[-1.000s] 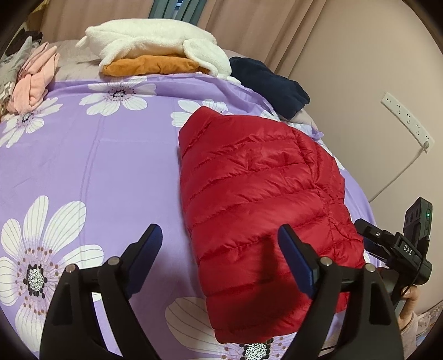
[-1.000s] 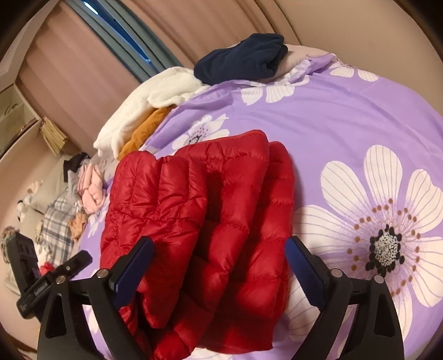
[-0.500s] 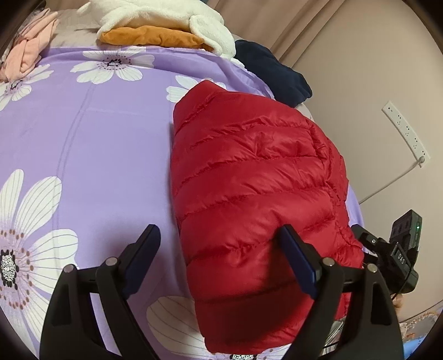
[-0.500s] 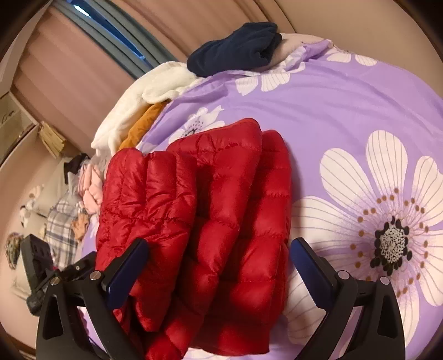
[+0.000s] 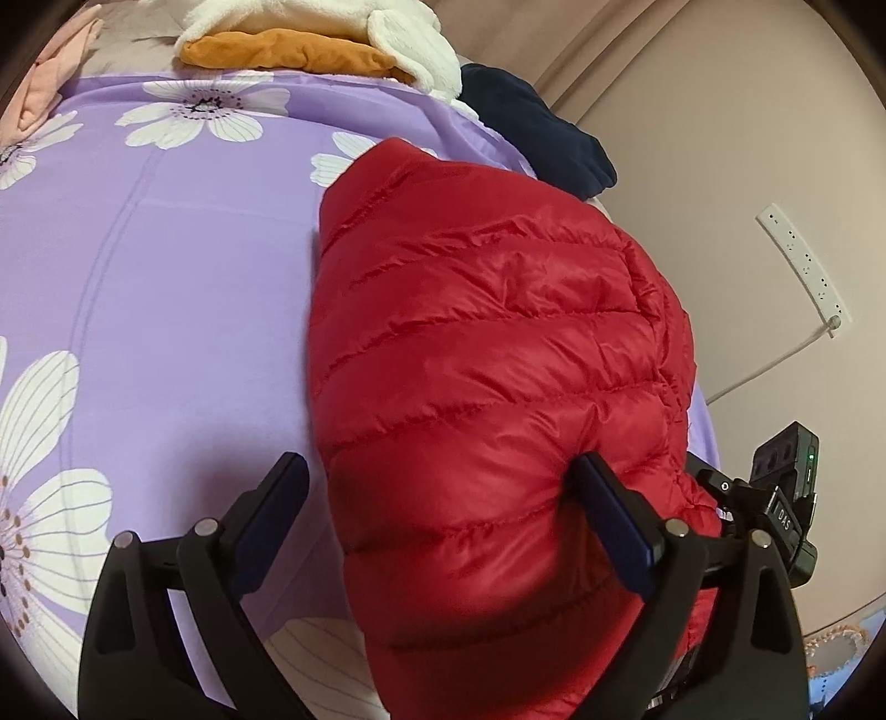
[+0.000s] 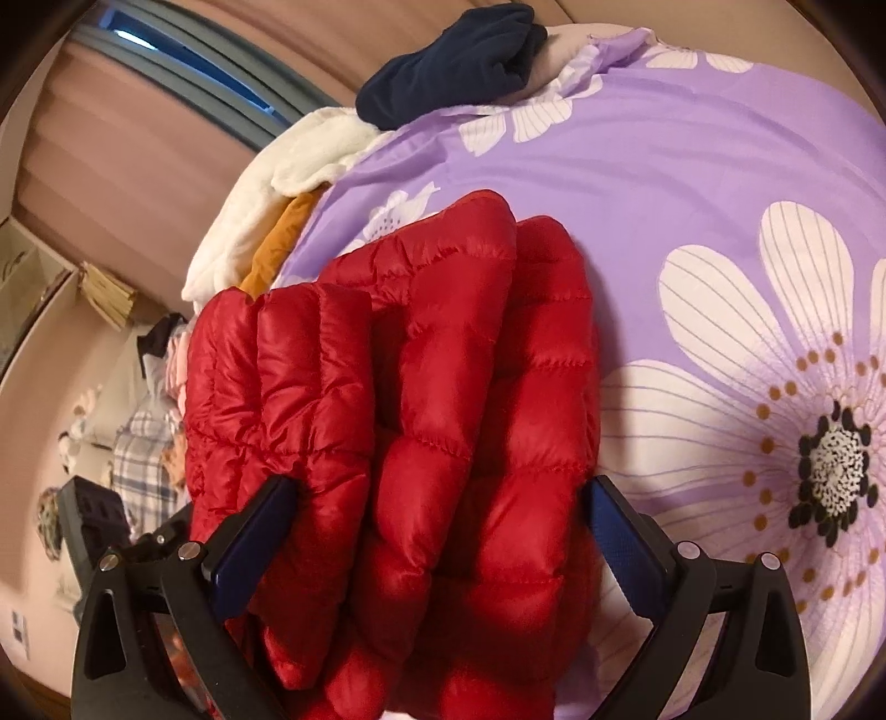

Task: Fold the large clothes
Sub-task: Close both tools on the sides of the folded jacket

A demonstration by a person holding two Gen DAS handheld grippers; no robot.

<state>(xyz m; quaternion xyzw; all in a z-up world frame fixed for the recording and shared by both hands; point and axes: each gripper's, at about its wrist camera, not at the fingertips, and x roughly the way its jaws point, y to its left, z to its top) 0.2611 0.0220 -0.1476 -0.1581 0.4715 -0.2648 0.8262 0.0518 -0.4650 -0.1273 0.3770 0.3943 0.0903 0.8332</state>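
A red quilted puffer jacket [image 5: 487, 354] lies folded into a thick bundle on the purple flowered bedsheet [image 5: 166, 310]. My left gripper [image 5: 440, 465] hovers low over the jacket's near corner, jaws opening wide. One finger stands over the sheet, the other over the jacket's top, with the jacket's edge between them. From the opposite side, the red jacket [image 6: 421, 399] fills the space between the spread fingers of my right gripper [image 6: 437, 487], which is open. The right gripper's body [image 5: 775, 498] shows past the jacket's right edge.
A white fleece [image 5: 343, 22] on an orange garment [image 5: 288, 52] and a navy garment [image 5: 542, 138] lie at the bed's far end. Pink clothes [image 5: 50, 94] are at far left. A power strip [image 5: 803, 260] hangs on the wall to the right. Plaid clothes [image 6: 144, 454] are heaped beyond.
Both grippers have sunk closer to the jacket, which now looms larger in each view. The left gripper's jaws have spread a little wider. The jacket itself has not moved.
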